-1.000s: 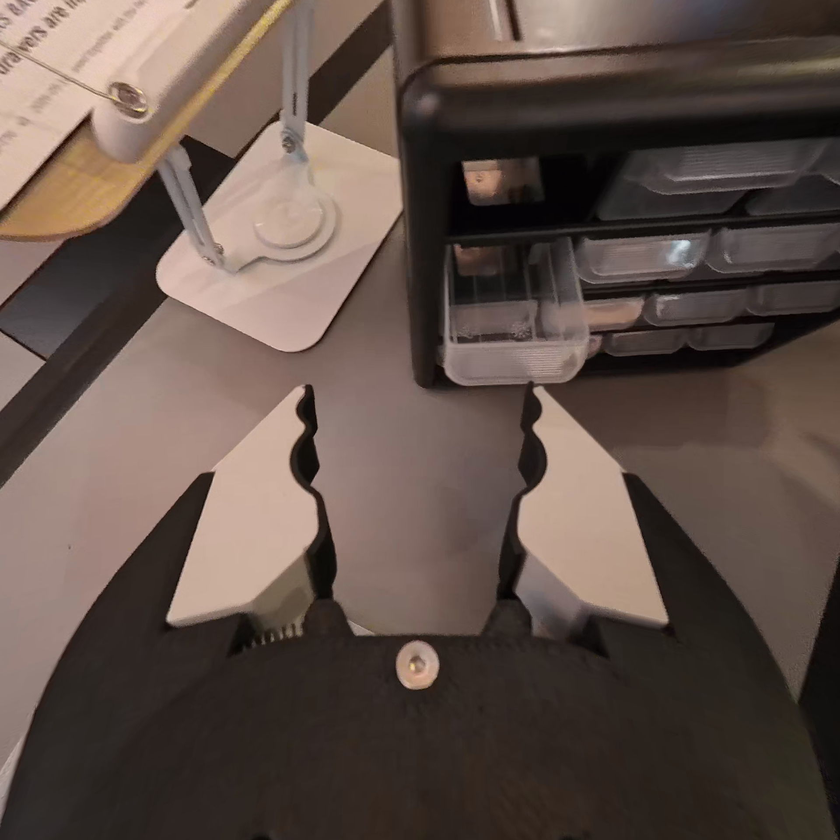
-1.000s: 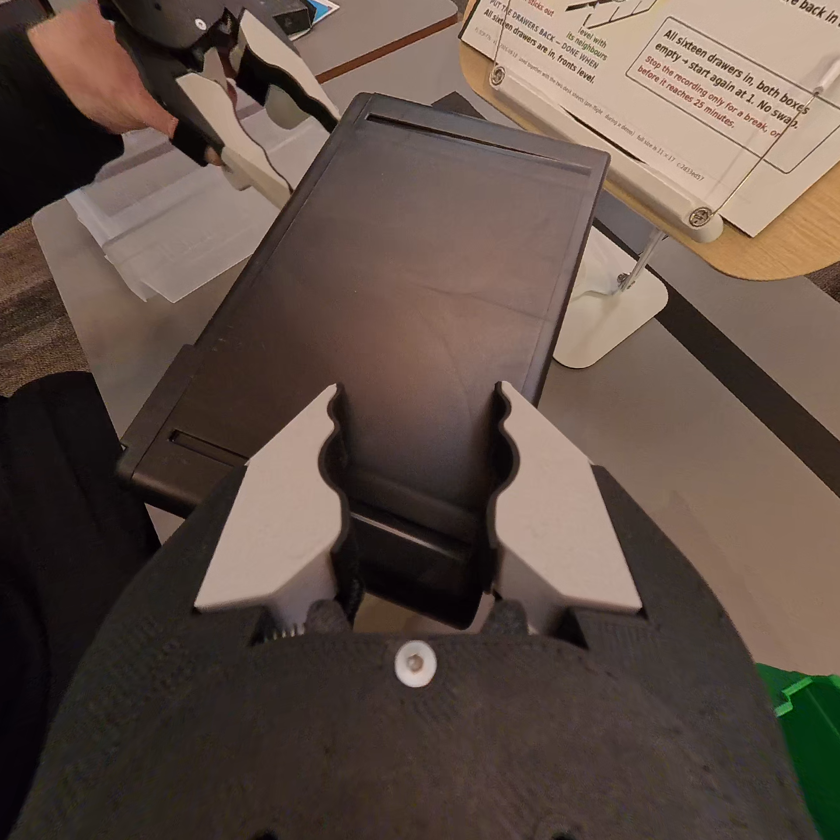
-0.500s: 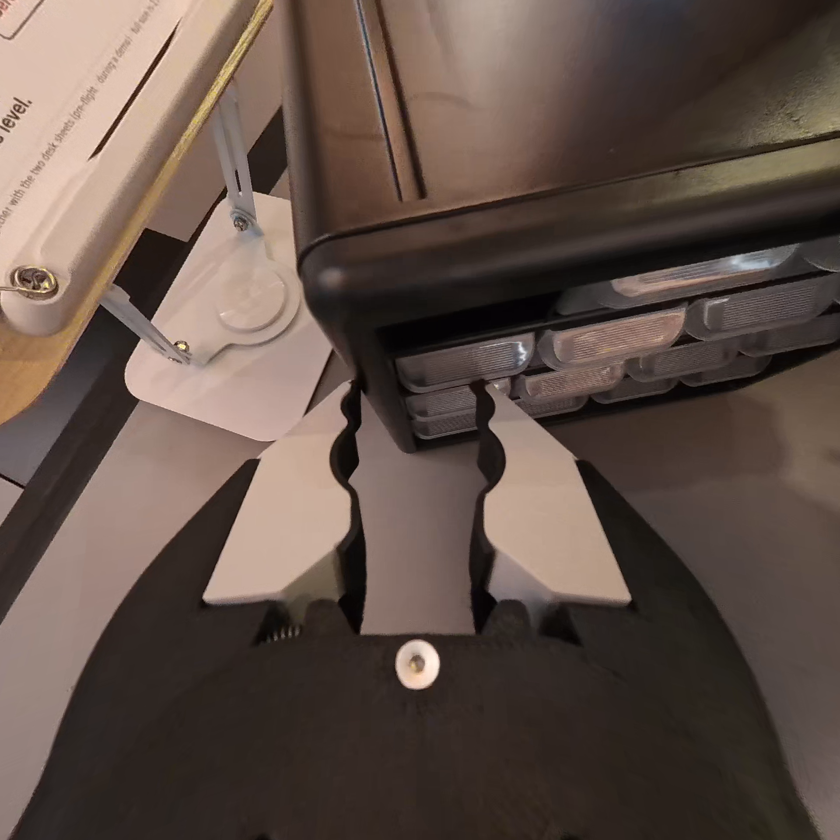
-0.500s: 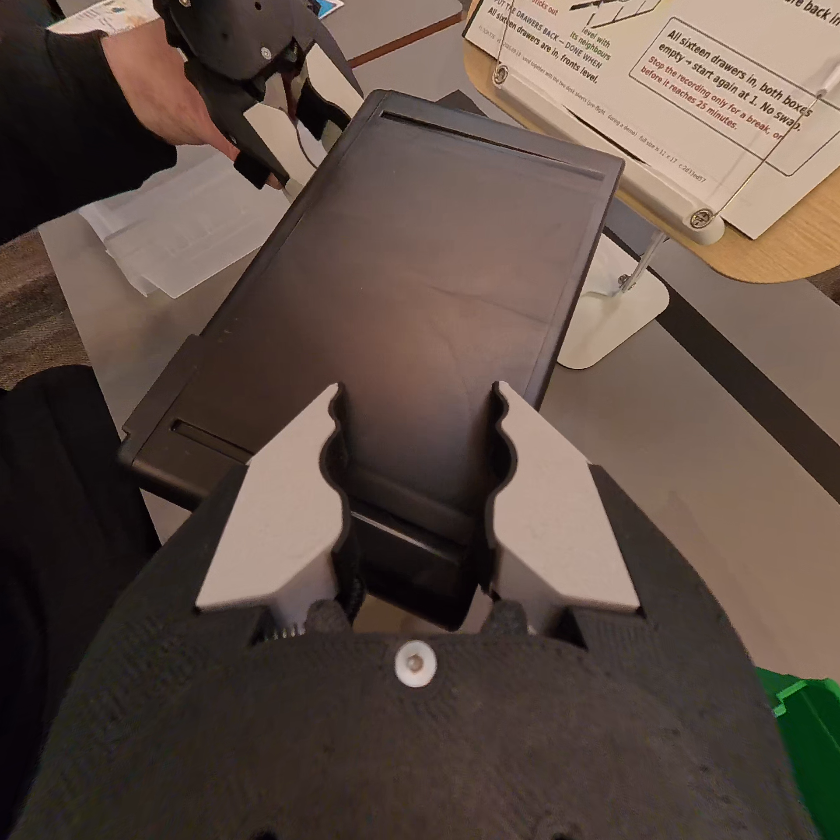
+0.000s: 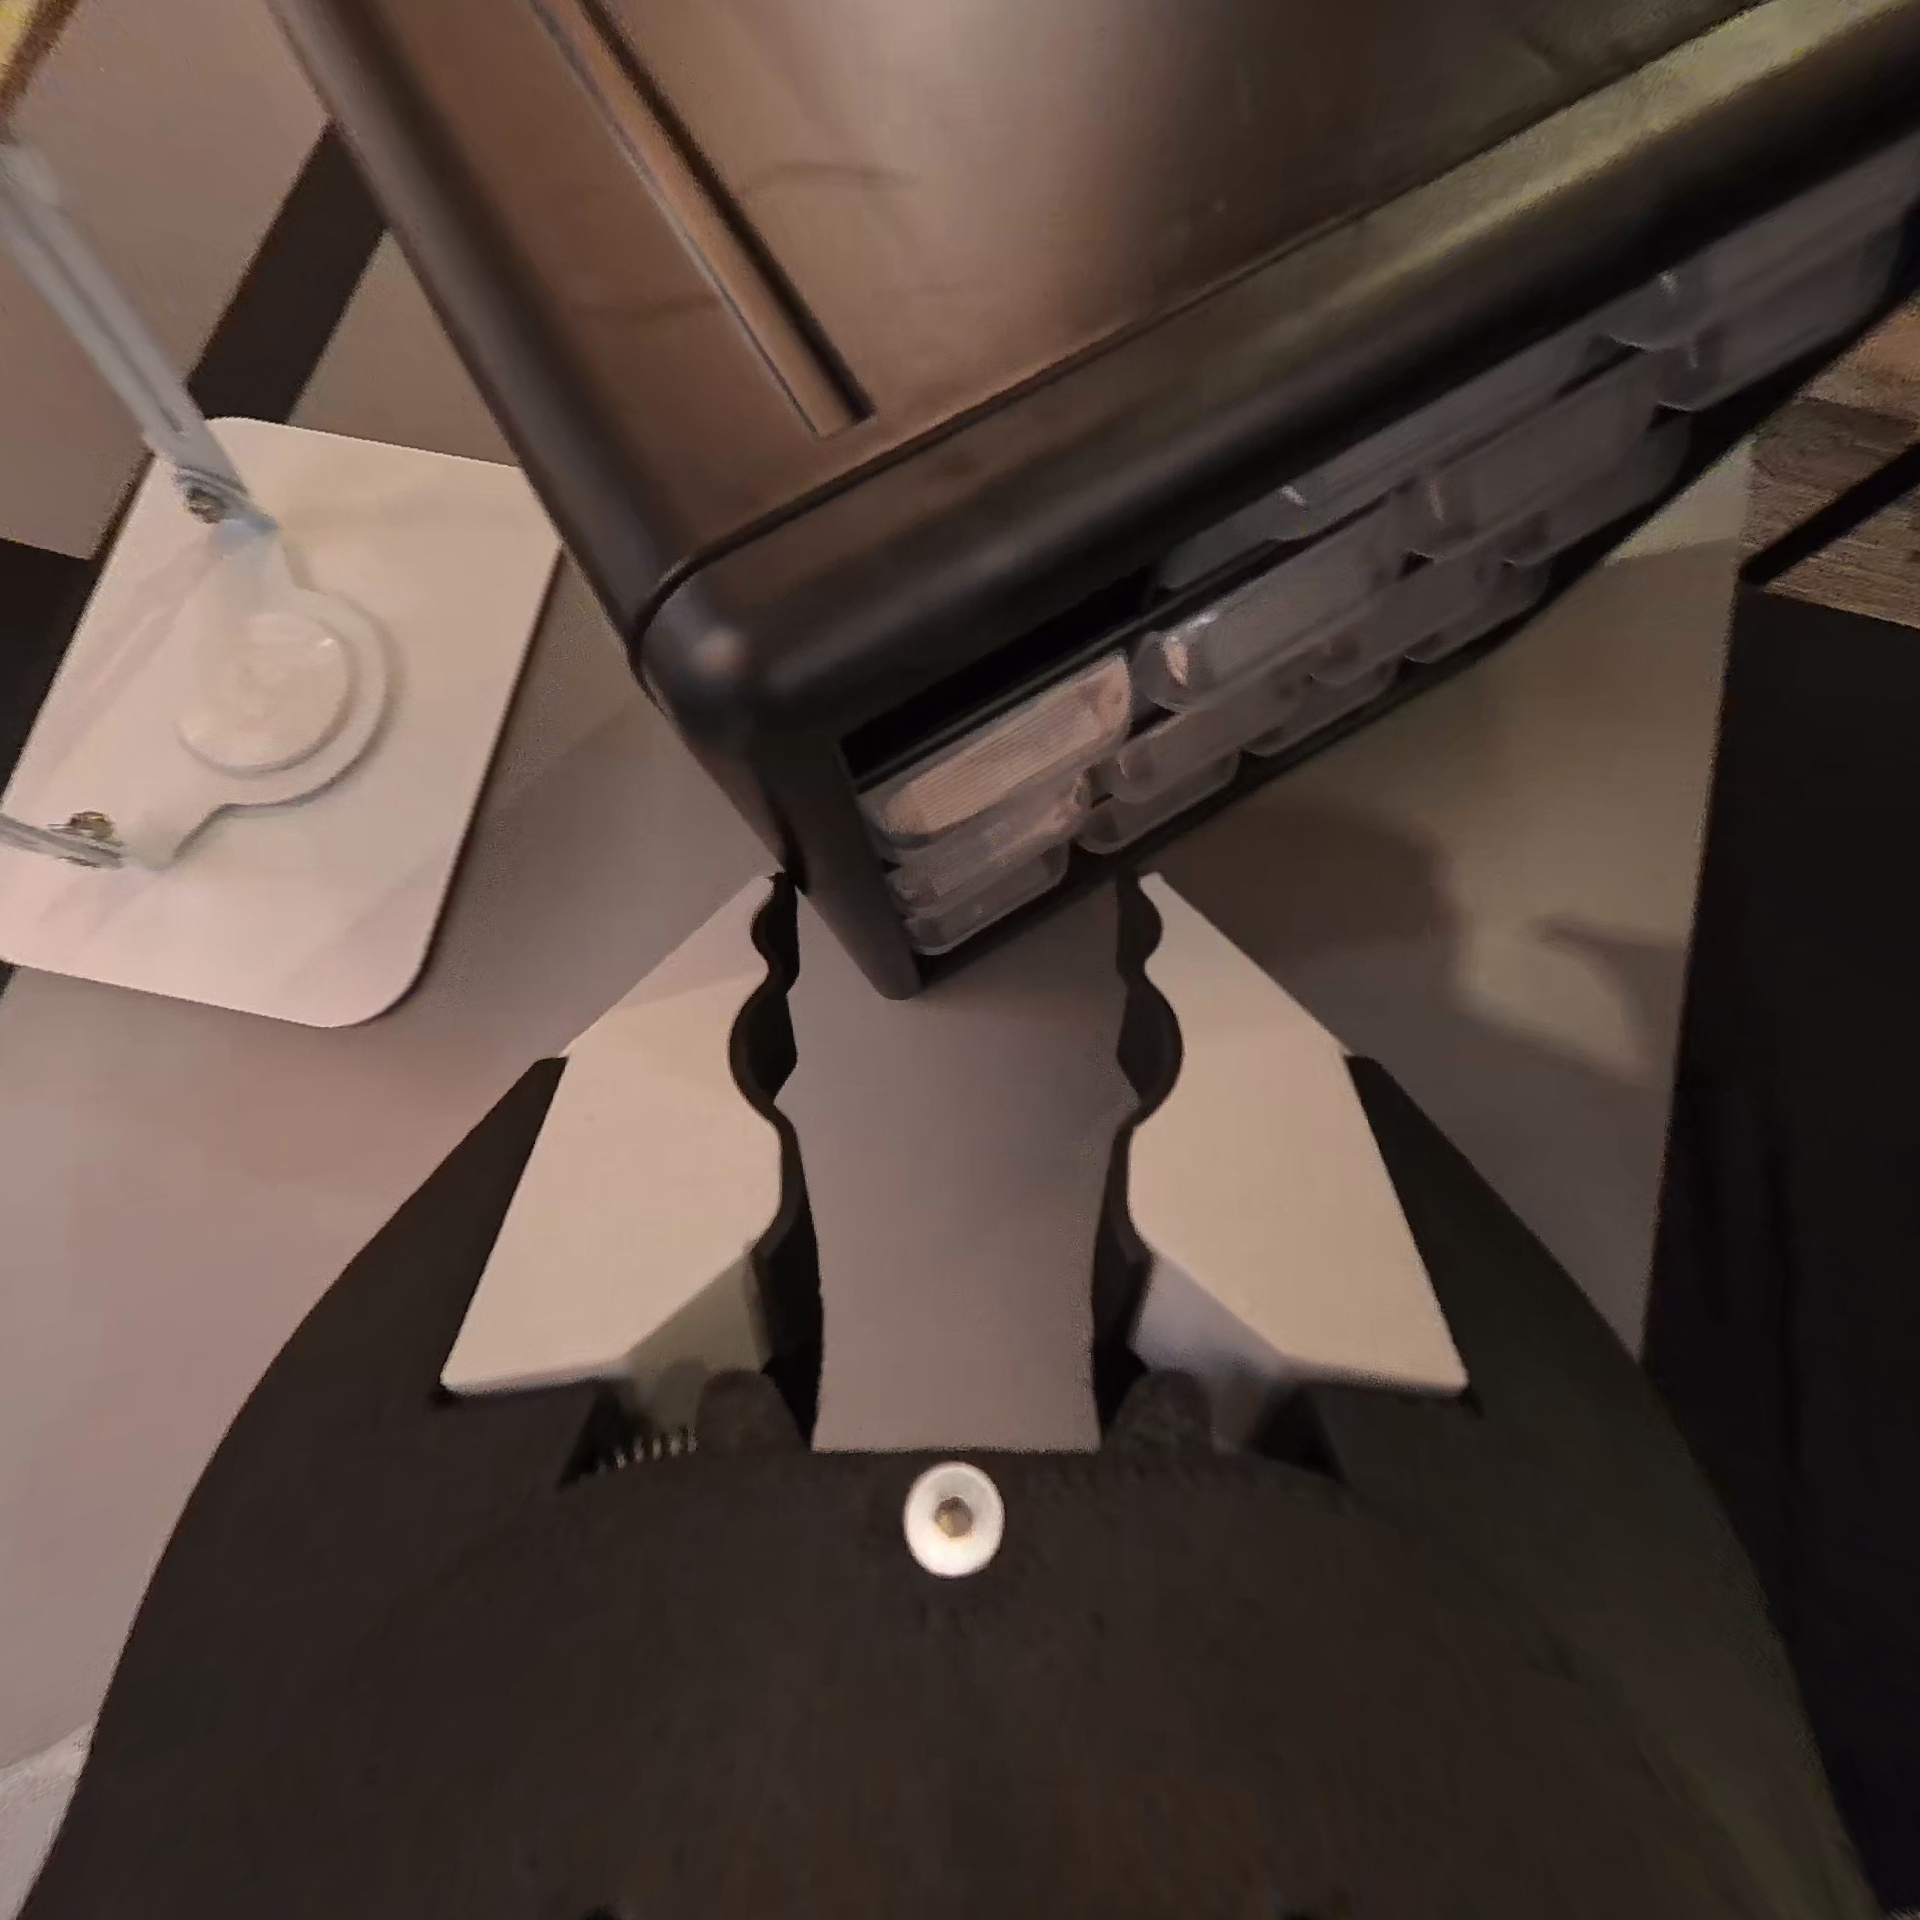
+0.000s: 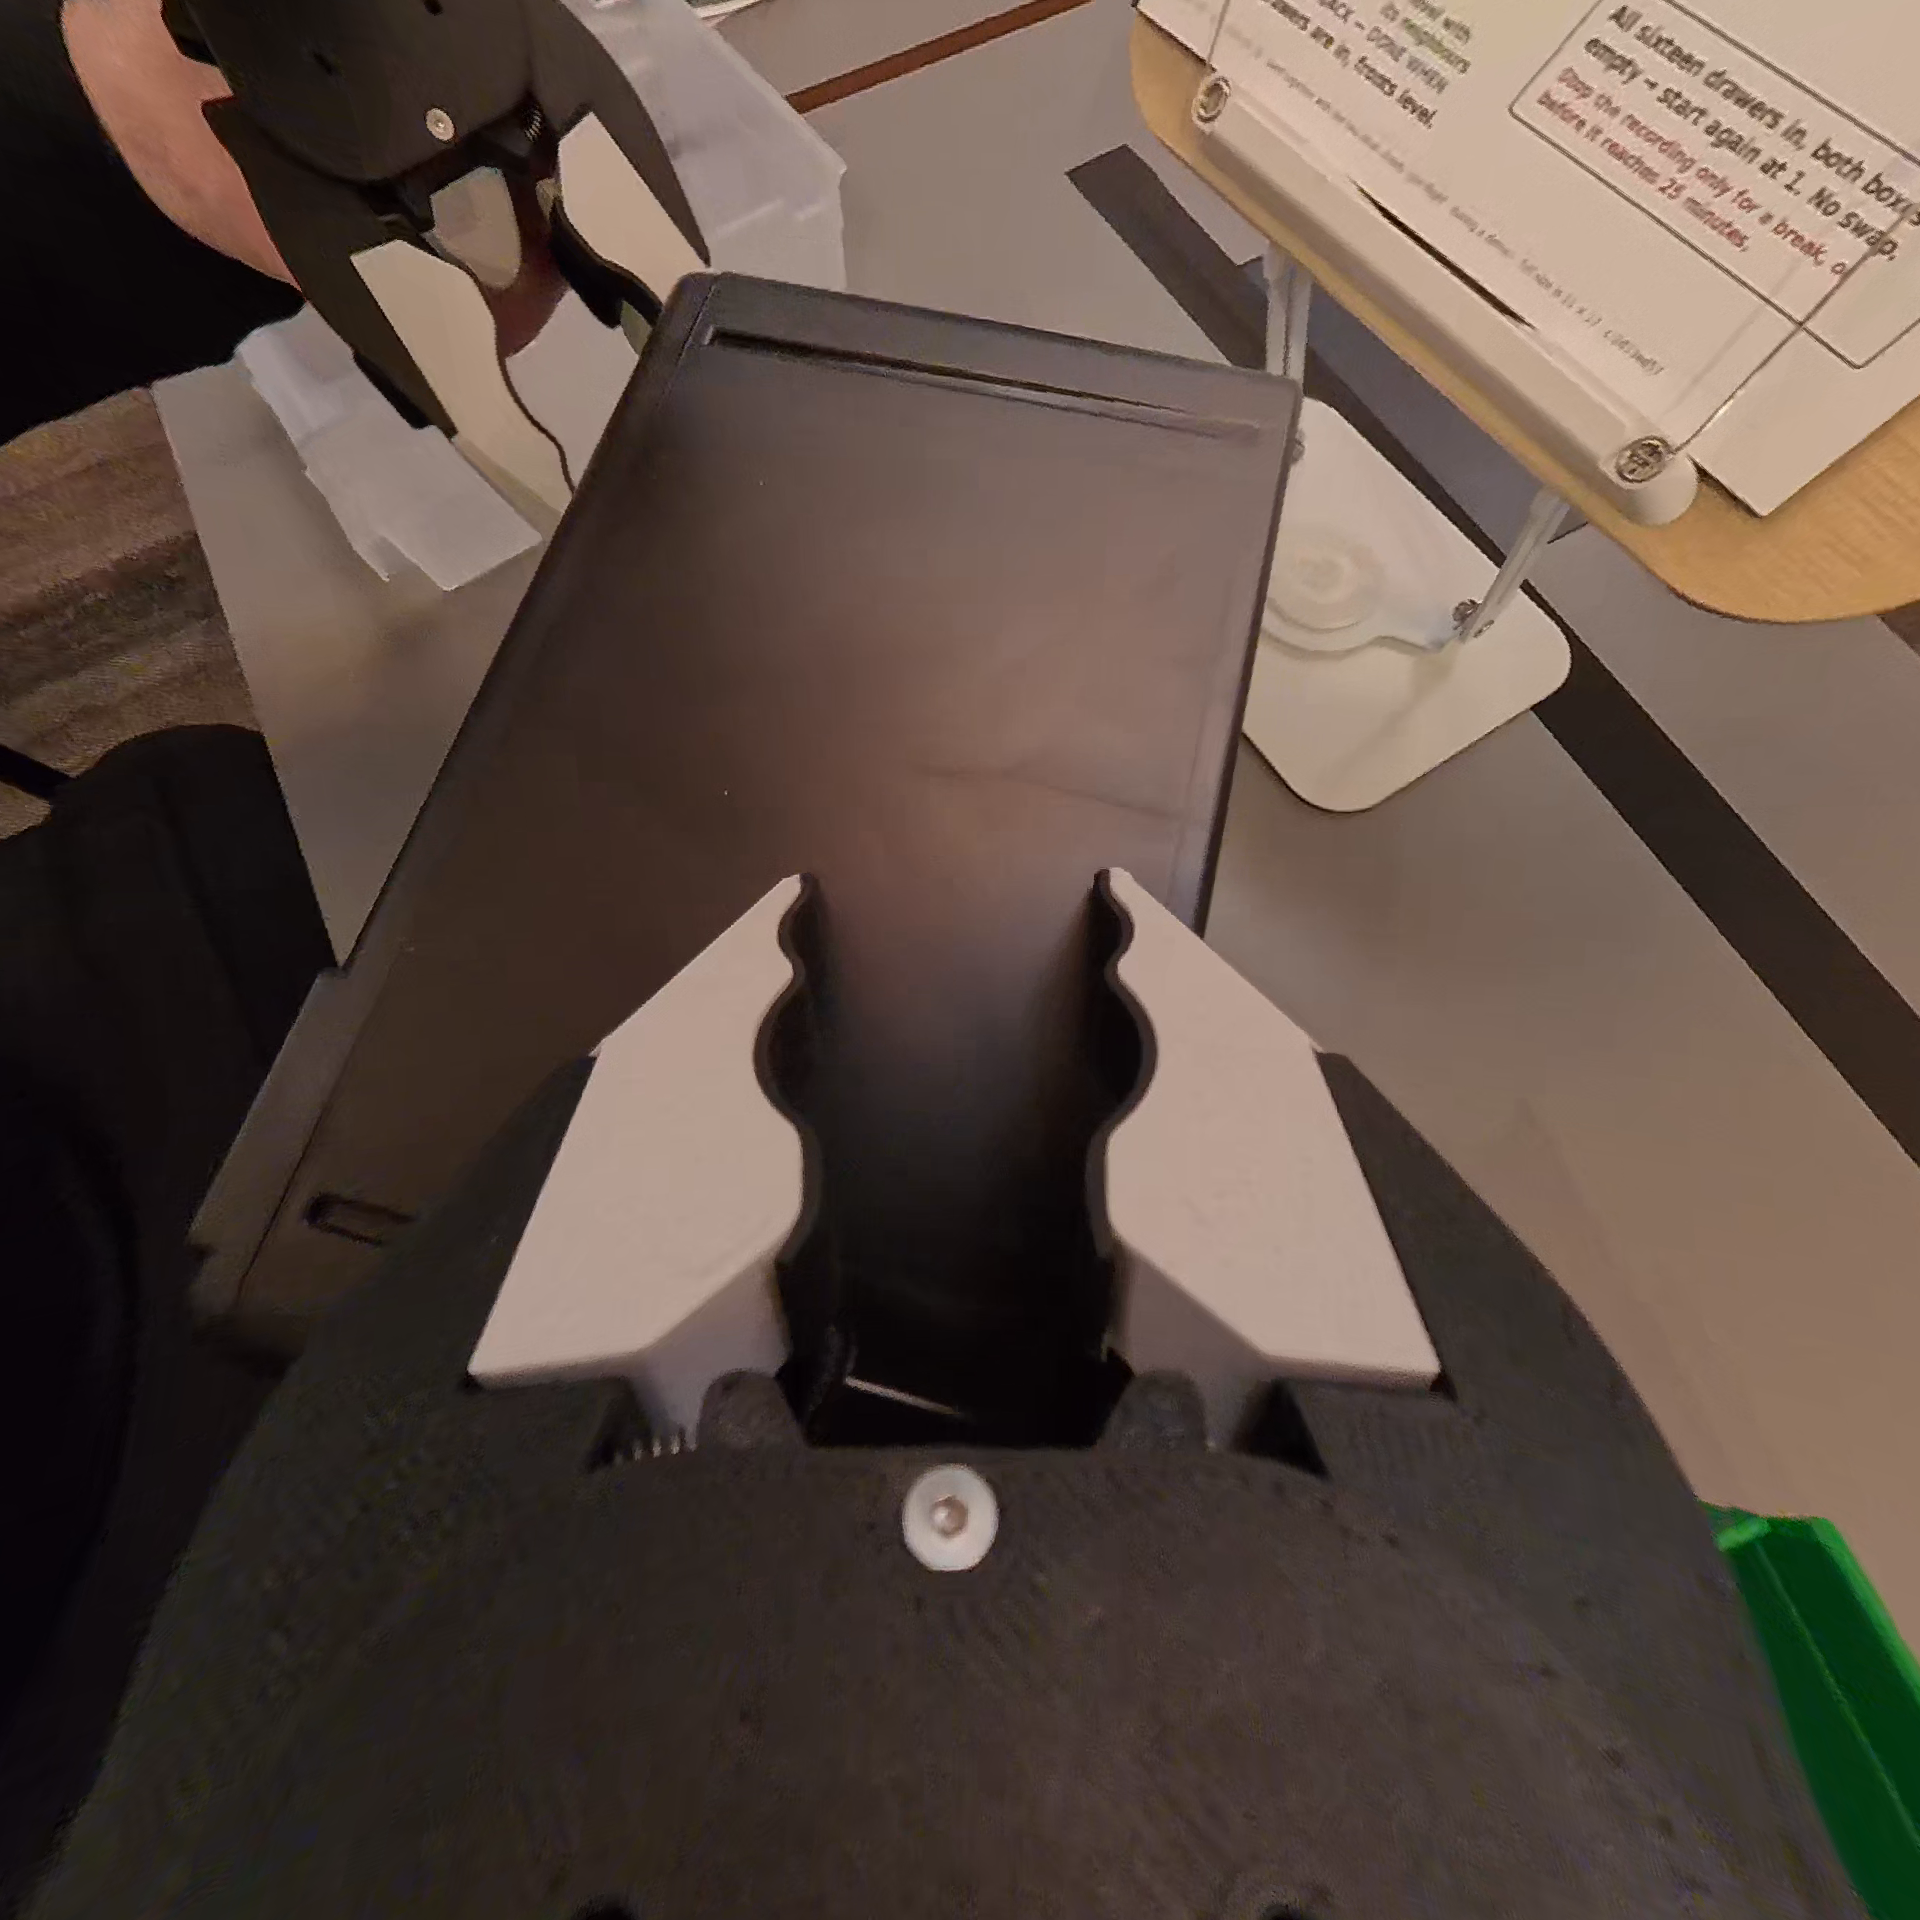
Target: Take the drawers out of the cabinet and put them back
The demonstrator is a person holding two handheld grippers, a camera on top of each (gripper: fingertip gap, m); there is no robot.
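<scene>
The black cabinet (image 5: 1039, 260) stands on the grey table (image 5: 260, 1195), its clear drawers (image 5: 997, 769) all pushed in along the front. My left gripper (image 5: 956, 883) is open and empty, and the cabinet's lower front-left corner sits between its tips. In the right wrist view the left gripper (image 6: 561, 384) hangs at the far end of the cabinet (image 6: 883, 675). My right gripper (image 6: 951, 883) lies over the cabinet's top at the near end, jaws partly closed on a dark part of that end.
A white stand base (image 5: 239, 727) sits just left of the cabinet and carries a printed sheet on a board (image 6: 1558, 208). Clear plastic boxes (image 6: 748, 156) lie beyond the cabinet. A green bin (image 6: 1829, 1683) is at the near right. A person's hand (image 6: 156, 156) holds the left gripper.
The drawer that stuck out at the lower left is now flush. My left gripper narrowed its jaws and moved up close to the cabinet's front-left corner. My right gripper's jaws narrowed slightly.
</scene>
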